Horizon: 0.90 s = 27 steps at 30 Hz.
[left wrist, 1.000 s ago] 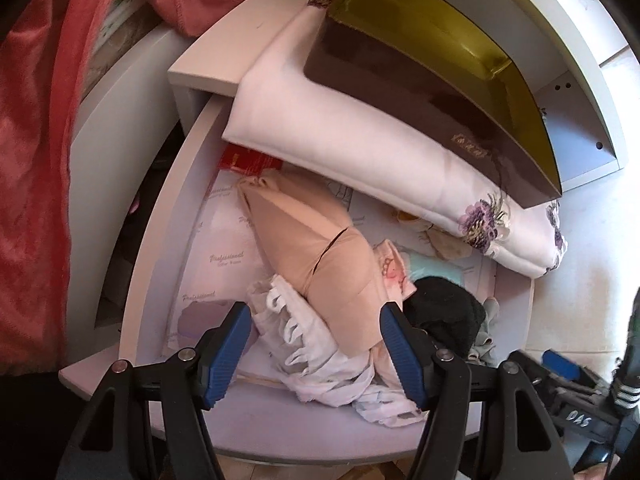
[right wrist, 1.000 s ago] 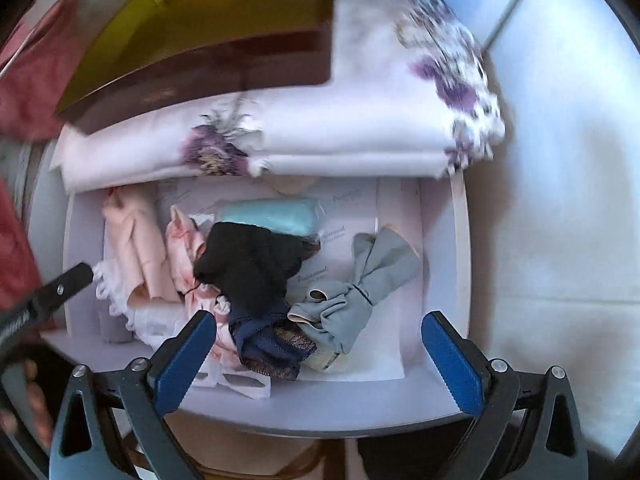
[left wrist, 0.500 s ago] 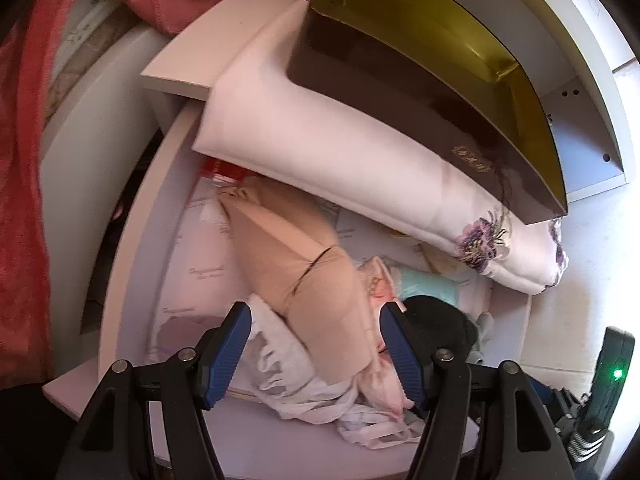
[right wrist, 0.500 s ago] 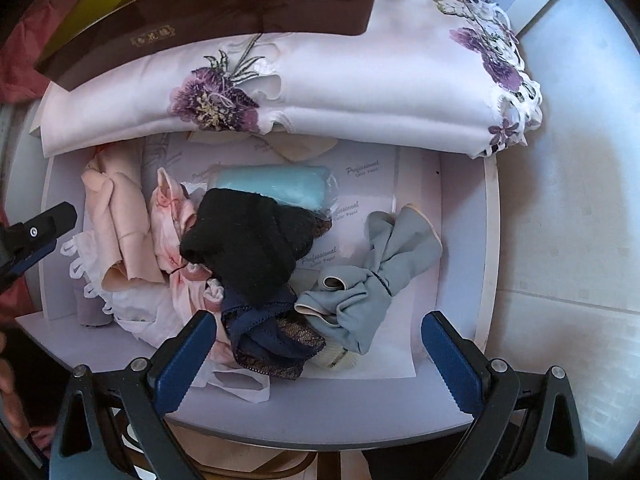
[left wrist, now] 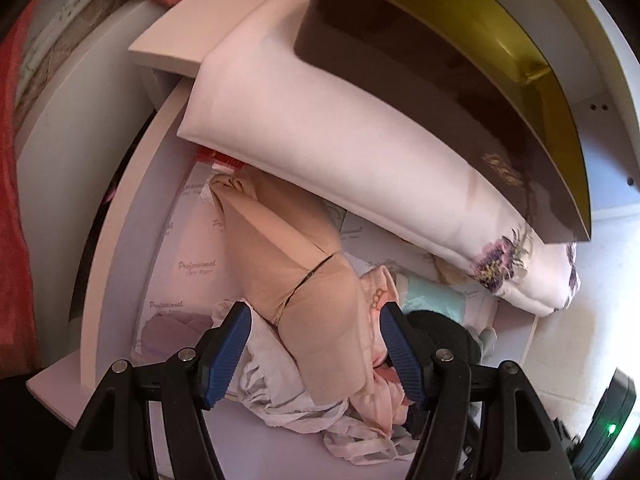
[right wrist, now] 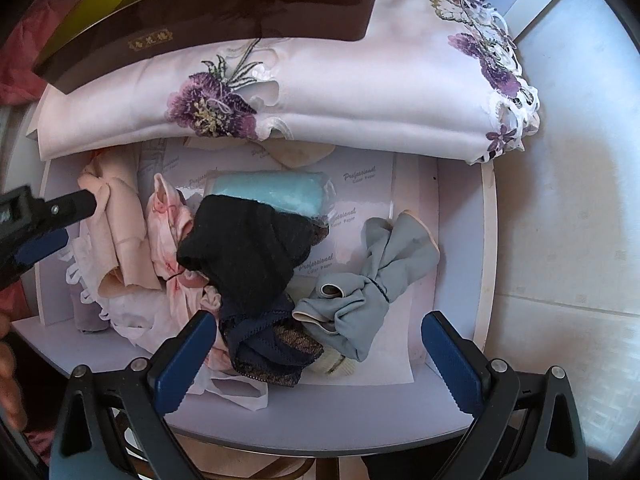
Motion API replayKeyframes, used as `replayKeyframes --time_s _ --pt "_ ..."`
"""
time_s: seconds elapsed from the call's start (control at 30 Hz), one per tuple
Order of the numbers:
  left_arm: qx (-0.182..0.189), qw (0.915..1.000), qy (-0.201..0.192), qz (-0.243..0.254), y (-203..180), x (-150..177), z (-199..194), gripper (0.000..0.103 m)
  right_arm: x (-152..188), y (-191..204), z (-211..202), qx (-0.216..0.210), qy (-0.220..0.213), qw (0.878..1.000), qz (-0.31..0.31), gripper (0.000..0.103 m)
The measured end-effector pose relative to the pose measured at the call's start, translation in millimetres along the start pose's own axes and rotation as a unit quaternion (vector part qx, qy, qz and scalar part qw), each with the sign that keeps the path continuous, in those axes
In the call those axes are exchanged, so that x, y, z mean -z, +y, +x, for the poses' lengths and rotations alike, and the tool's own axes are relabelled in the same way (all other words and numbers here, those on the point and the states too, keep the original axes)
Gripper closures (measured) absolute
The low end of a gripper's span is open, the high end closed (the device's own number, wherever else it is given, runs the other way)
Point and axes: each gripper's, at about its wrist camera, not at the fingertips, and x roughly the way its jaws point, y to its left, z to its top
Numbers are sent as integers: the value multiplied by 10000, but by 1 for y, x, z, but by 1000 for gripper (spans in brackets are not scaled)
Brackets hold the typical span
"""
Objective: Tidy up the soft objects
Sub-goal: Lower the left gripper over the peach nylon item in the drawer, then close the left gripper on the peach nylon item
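While nothing is lifted yet:
Drawer (right wrist: 256, 420): garments all heaped, unsorted.
Left gripper (left wrist: 316, 354): jaws spread, straddling beige tights (left wrist: 296, 276).
Right gripper (right wrist: 316, 354): jaws wide, empty.

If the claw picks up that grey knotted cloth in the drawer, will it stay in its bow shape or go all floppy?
Probably floppy. The grey knotted cloth looks thin, with soft folds and curled edges, so its loose ends would likely droop. The knot in its middle looks tight, so it may hold together as one bundle. It seems light, since it barely dents the paper liner beneath.
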Motion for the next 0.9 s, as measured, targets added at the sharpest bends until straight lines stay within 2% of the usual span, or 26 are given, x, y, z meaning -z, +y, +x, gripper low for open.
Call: replayKeyframes --time_s 0.23,0.33,0.57,0.7,0.9 --pt "-52 9998 107 -134 -4 -10 12 35 2 5 7 1 88 9999 -115 0" --pt "-201 9995 191 -145 -6 -15 22 35 4 11 10 4 105 9997 -230 0" --pt "-384 9988 289 -103 -6 -19 41 35 6 25 11 -26 -69 9991 -409 0" --pt "-279 9991 313 -56 1 -16 48 35 6 34 19 -68 -54 9984 -558 0" --pt "-40 9998 133 153 8 -10 45 47 9 45 35 -60 -33 9976 -694 0"
